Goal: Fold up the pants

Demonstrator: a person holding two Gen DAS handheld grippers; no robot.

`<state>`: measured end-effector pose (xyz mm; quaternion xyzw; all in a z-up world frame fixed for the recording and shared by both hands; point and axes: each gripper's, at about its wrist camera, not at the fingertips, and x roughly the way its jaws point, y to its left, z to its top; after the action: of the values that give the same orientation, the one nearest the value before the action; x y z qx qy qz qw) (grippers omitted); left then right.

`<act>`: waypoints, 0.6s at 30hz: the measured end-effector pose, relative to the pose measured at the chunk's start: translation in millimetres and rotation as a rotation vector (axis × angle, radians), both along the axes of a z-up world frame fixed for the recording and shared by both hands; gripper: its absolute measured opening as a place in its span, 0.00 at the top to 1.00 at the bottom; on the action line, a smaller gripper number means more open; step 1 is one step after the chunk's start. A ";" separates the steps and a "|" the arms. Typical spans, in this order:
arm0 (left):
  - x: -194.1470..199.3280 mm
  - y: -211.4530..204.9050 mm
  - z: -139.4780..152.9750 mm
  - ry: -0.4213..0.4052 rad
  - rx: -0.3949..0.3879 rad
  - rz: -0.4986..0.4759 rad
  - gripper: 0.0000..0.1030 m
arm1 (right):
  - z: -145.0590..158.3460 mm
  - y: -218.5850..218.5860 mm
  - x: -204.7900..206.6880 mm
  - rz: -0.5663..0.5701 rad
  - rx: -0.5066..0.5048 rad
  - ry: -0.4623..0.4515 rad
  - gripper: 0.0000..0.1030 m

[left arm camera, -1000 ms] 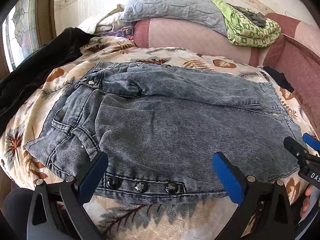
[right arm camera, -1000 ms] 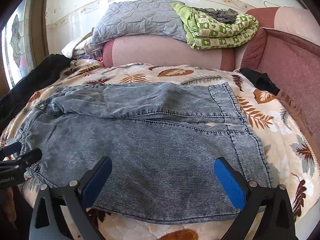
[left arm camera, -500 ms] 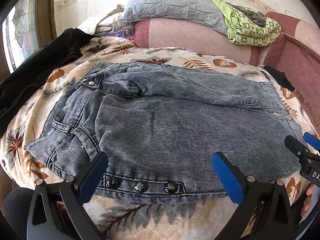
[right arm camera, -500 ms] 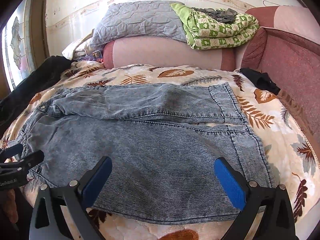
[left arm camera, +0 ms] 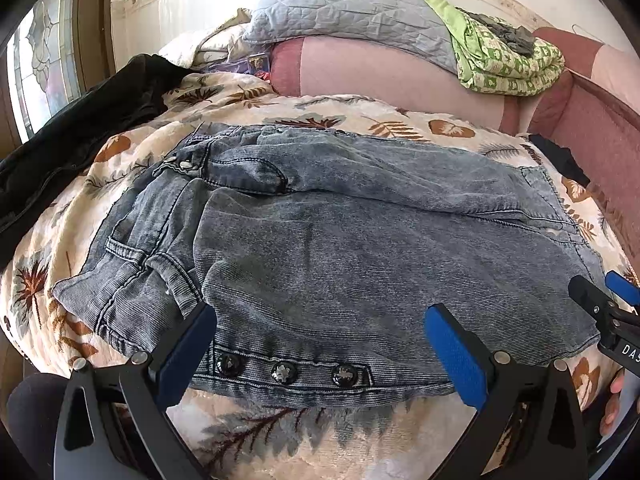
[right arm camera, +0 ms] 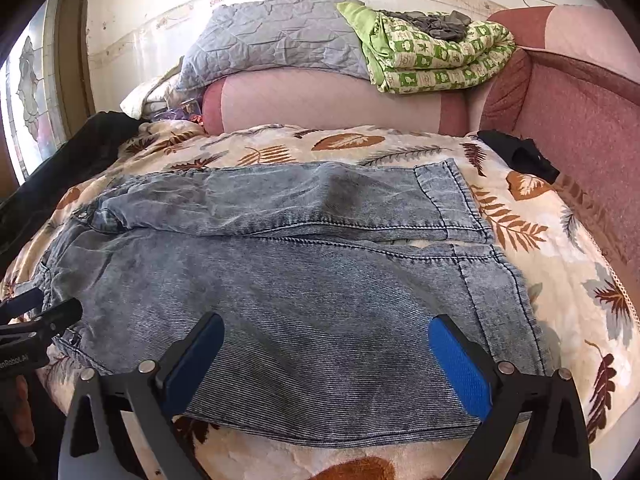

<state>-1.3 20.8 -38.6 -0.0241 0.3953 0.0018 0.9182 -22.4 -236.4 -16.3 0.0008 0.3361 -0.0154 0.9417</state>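
Note:
Grey-blue denim pants lie flat across a leaf-print blanket, waistband to the left, leg hems to the right. A strip with three dark buttons runs along the near edge. My left gripper hovers open over the near edge by the waist, nothing between its blue pads. My right gripper is open above the near leg by the hem end, also holding nothing. Each gripper shows at the edge of the other's view, as the right gripper and the left gripper.
The leaf-print blanket covers a bed or sofa. A black garment lies at the left edge, another dark item at the right. Pink cushions, a grey quilt and a green blanket pile at the back.
Both views have shifted very slightly; the pants and both open grippers stay as they were.

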 end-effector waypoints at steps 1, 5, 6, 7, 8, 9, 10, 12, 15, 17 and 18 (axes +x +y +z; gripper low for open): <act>0.1 0.1 -0.4 0.000 0.001 0.001 0.00 | 0.0 -0.5 -0.2 0.000 0.003 -0.001 0.00; 0.7 0.8 -1.5 0.003 -0.002 0.003 0.00 | 2.3 -2.3 -1.4 -0.002 0.007 -0.007 0.00; 0.7 0.9 -1.7 0.003 -0.001 0.005 0.00 | 2.7 -2.3 -1.6 -0.002 0.007 -0.007 0.00; 0.7 1.0 -1.8 0.003 0.000 0.006 0.00 | 2.6 -2.5 -1.5 -0.003 0.008 -0.007 0.00; 0.7 1.1 -1.8 0.002 -0.001 0.007 0.00 | 2.5 -2.4 -1.6 -0.003 0.007 -0.007 0.00; 0.6 1.2 -2.0 0.003 -0.003 0.006 0.00 | 2.5 -2.3 -1.7 -0.003 0.008 -0.007 0.00; 0.7 1.2 -2.1 0.004 -0.005 0.005 0.00 | 2.6 -2.2 -1.8 -0.003 0.008 -0.007 0.00; 0.3 1.3 -2.3 0.002 -0.003 0.006 0.00 | 2.4 -2.1 -1.6 -0.001 0.007 -0.006 0.00; 0.0 1.4 -2.6 0.002 0.001 0.004 0.00 | 2.0 -2.4 -1.3 0.001 0.006 -0.006 0.00; 0.2 2.6 -2.4 0.003 -0.007 0.006 0.00 | 1.8 -2.6 -1.1 -0.001 0.005 -0.005 0.00; 0.2 2.8 -2.3 0.003 -0.008 0.006 0.00 | 1.7 -2.5 -1.1 -0.001 0.006 -0.005 0.00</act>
<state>-1.2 23.5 -40.9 -0.0290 0.3967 0.0032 0.9175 -23.6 -239.0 -14.6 0.0036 0.3337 -0.0147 0.9426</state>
